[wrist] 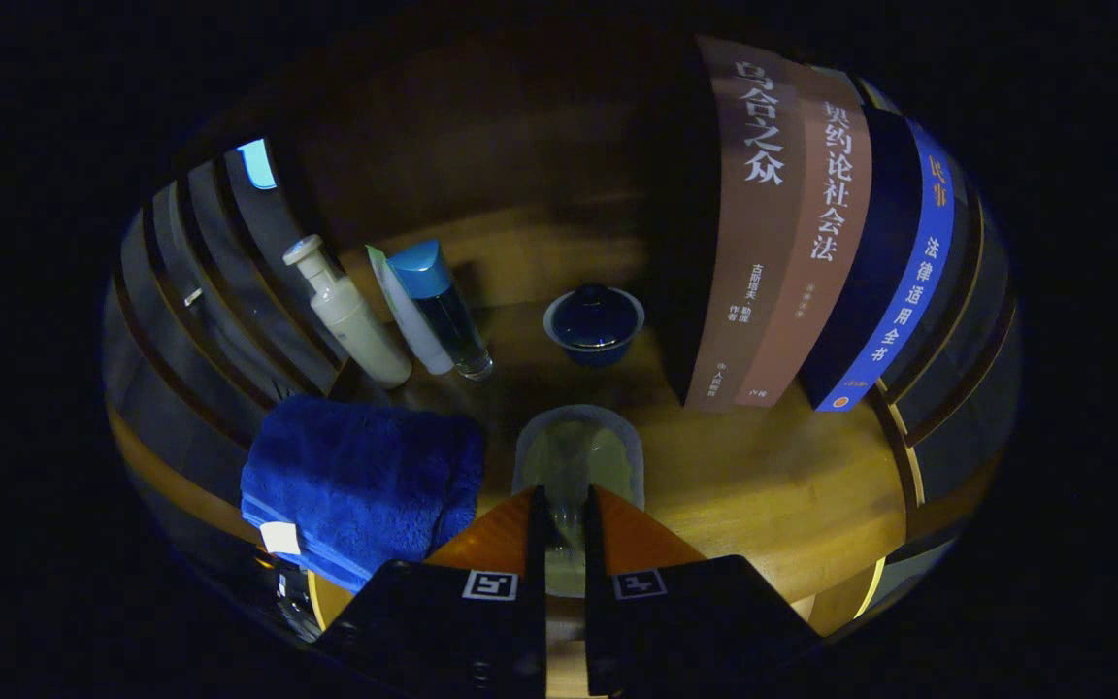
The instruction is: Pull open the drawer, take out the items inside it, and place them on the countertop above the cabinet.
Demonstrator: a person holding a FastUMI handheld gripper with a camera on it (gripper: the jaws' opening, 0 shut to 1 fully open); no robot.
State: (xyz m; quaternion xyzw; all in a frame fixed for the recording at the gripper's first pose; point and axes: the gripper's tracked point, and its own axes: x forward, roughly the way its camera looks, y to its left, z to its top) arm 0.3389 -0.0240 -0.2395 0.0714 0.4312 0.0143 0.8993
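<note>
A pale translucent scoop-shaped item (pixel 578 454) has its narrow end between my fingers, and its wide end reaches out just ahead of them. My gripper (pixel 565 497) is shut on that narrow end. The item hangs low over the wooden countertop (pixel 772 476); I cannot tell if it touches the wood. Beyond it stands a small dark blue lidded cup (pixel 594 325). A folded blue towel (pixel 365 481) lies on the countertop just left of my fingers.
Behind the towel, a white pump bottle (pixel 350 316), a white tube (pixel 409 320) and a clear bottle with a blue cap (pixel 443 311) lean together. Upright books (pixel 763 233) stand at the right, ending with a blue one (pixel 894 282). Bare wood lies right of my fingers.
</note>
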